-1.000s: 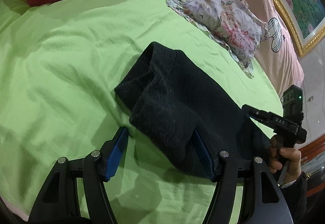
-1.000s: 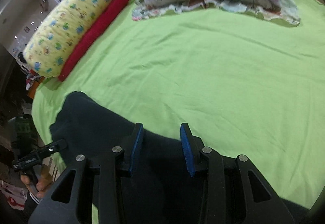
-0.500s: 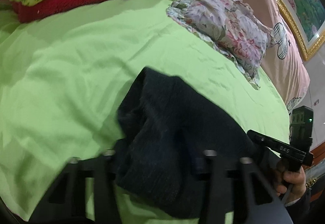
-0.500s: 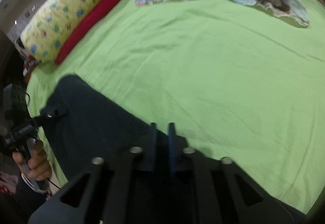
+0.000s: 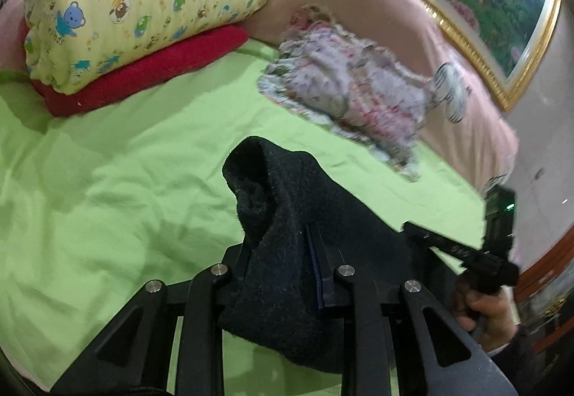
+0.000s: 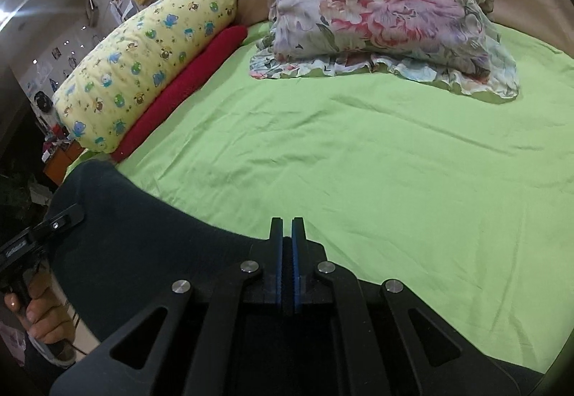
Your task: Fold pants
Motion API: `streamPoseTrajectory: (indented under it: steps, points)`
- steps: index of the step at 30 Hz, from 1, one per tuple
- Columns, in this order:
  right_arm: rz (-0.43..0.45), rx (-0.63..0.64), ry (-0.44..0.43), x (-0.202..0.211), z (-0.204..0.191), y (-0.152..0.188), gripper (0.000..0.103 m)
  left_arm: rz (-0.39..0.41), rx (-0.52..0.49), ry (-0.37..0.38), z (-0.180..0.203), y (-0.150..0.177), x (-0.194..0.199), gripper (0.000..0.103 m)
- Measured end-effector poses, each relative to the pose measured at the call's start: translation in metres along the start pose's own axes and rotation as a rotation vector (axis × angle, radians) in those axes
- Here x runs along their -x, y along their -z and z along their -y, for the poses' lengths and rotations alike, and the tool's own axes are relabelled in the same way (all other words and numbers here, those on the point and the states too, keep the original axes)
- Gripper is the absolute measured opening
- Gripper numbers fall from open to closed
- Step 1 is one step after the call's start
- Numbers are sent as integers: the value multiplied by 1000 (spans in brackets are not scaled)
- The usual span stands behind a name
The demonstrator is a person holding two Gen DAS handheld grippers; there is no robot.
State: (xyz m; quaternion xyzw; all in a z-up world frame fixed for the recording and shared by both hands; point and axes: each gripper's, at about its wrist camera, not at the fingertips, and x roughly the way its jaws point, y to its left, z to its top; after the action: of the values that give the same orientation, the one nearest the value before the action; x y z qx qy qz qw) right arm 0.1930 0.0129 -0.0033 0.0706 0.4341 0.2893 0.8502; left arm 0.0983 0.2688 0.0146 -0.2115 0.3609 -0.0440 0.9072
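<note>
Left wrist view takes in the widest thing first: the green sheet (image 5: 107, 187) covering the bed, a broad flat surface that suits folding. Against the pink headboard (image 5: 358, 1) sit the yellow cartoon pillow (image 5: 136, 1) stacked on a red cushion (image 5: 150, 73), and the floral pillow (image 5: 351, 98), all pushed back, probably to leave room in front.

Nearer lie the black pants (image 5: 287, 270), bunched and raised off the sheet at the near edge of the bed. The left gripper (image 5: 280, 263) has its jaws closed in on a thick hump of the fleecy cloth, which wraps over the left finger and hides it; the blue pad (image 5: 319, 274) of the other finger presses the fabric.

From the right wrist view, the right gripper (image 6: 286, 252) has its blue pads nearly together, pinching an edge of the pants (image 6: 143, 252). The cloth spans darkly between the two tools, so both grips seem meant to lift one end together and carry it over for a fold.
</note>
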Motion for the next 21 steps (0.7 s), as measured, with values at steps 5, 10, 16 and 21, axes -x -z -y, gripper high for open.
streamPoseTrajectory:
  steps: [5,10,16,21]
  points:
    - [-12,-59,-4,-26,4,12,8,-142,55,-56,-35,3,-50,28]
    - [28,-94,7,-7,7,24,18,-79,37,-157,-46,8,-39,62]
    - [156,-121,45,53,14,47,50,-22,53,-184,-48,2,-8,69]
    - [180,-198,80,98,34,79,50,-54,-9,-125,-14,8,-5,69]
